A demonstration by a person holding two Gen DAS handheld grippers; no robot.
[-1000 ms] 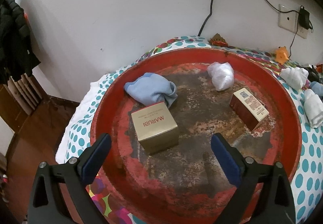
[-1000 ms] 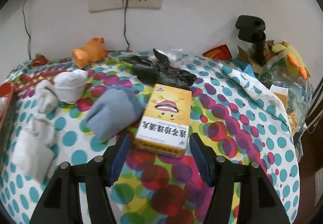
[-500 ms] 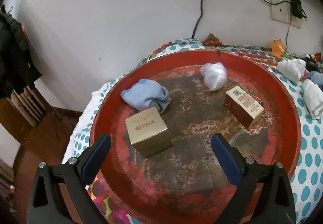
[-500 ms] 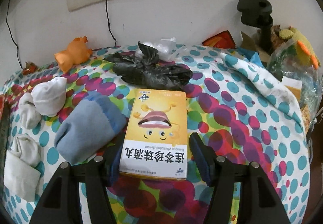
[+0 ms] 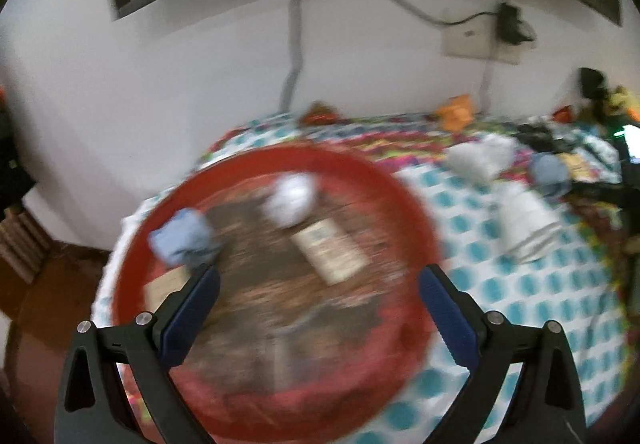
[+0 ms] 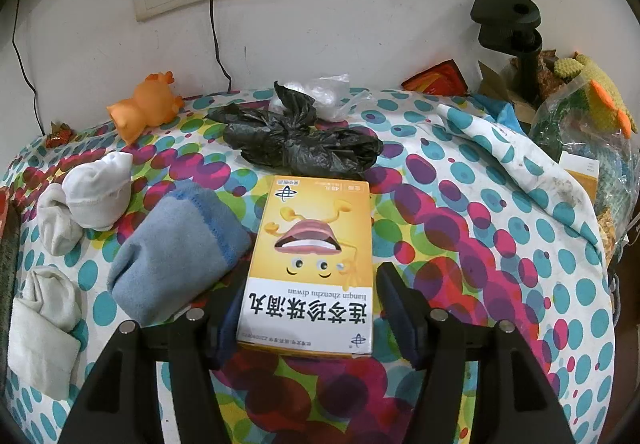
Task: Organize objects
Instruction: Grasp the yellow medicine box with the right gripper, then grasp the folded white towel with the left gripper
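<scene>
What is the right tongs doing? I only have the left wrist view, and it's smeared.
Observer: The right tongs straddle a yellow box lying flat on the dotted cloth.
Reviewer: Gripped?
Observer: Not that I can see; a gap shows between the box and the right-hand finger.
Reviewer: Anything crowding it?
Observer: A folded blue-grey sock lies against the box's left edge.
</scene>
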